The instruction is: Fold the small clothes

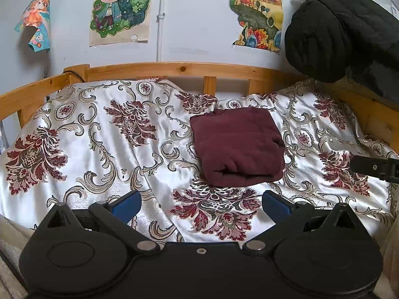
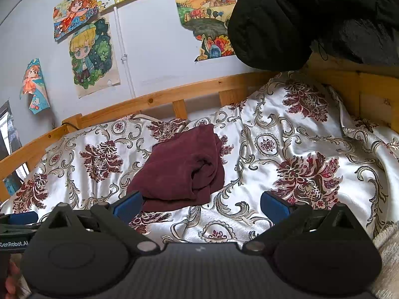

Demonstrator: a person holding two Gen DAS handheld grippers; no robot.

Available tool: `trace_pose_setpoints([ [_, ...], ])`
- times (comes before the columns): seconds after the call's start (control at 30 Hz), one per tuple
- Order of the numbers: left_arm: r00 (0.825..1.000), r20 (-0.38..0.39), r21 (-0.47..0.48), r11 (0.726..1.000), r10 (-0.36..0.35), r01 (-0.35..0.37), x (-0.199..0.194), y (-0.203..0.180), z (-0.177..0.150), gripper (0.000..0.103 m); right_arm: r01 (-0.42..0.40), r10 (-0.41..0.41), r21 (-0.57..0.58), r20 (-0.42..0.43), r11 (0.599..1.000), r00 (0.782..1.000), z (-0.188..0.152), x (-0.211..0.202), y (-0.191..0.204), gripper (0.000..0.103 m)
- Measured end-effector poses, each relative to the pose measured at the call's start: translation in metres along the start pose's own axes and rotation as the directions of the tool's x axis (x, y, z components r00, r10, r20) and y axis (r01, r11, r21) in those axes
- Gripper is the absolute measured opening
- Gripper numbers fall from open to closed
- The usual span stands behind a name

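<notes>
A dark maroon garment [image 1: 238,147] lies folded into a thick rectangle on the patterned bedspread [image 1: 104,137]. It also shows in the right wrist view [image 2: 182,172], with loose folds on its right side. My left gripper [image 1: 201,205] is open and empty, a little in front of the garment. My right gripper [image 2: 201,205] is open and empty, and its left finger [image 2: 128,205] is close to the garment's near edge. The right gripper's tip [image 1: 374,168] shows at the right edge of the left wrist view. The left gripper's blue pad [image 2: 22,218] shows at the left edge of the right wrist view.
A wooden bed rail [image 1: 174,71] runs behind the bedspread, below a white wall with drawings [image 1: 122,10]. A black quilted jacket [image 1: 336,30] hangs over the rail at the upper right. A beige fleece blanket [image 2: 389,249] lies at the near right edge.
</notes>
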State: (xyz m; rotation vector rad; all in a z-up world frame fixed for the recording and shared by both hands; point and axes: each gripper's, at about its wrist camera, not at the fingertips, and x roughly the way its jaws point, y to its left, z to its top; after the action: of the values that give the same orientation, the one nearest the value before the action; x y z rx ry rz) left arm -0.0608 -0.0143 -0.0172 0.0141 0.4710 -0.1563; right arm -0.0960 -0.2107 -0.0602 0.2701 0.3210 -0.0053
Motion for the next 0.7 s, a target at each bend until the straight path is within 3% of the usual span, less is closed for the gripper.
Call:
trace_pose_setpoints([
  [0.7, 1.0, -0.002, 0.001, 1.0, 0.0, 0.0, 0.0, -0.0005, 0.0005, 0.102, 0.002, -0.002, 0.005, 0.0, 1.0, 1.0, -0.0006, -0.0002, 0.0, 0.103],
])
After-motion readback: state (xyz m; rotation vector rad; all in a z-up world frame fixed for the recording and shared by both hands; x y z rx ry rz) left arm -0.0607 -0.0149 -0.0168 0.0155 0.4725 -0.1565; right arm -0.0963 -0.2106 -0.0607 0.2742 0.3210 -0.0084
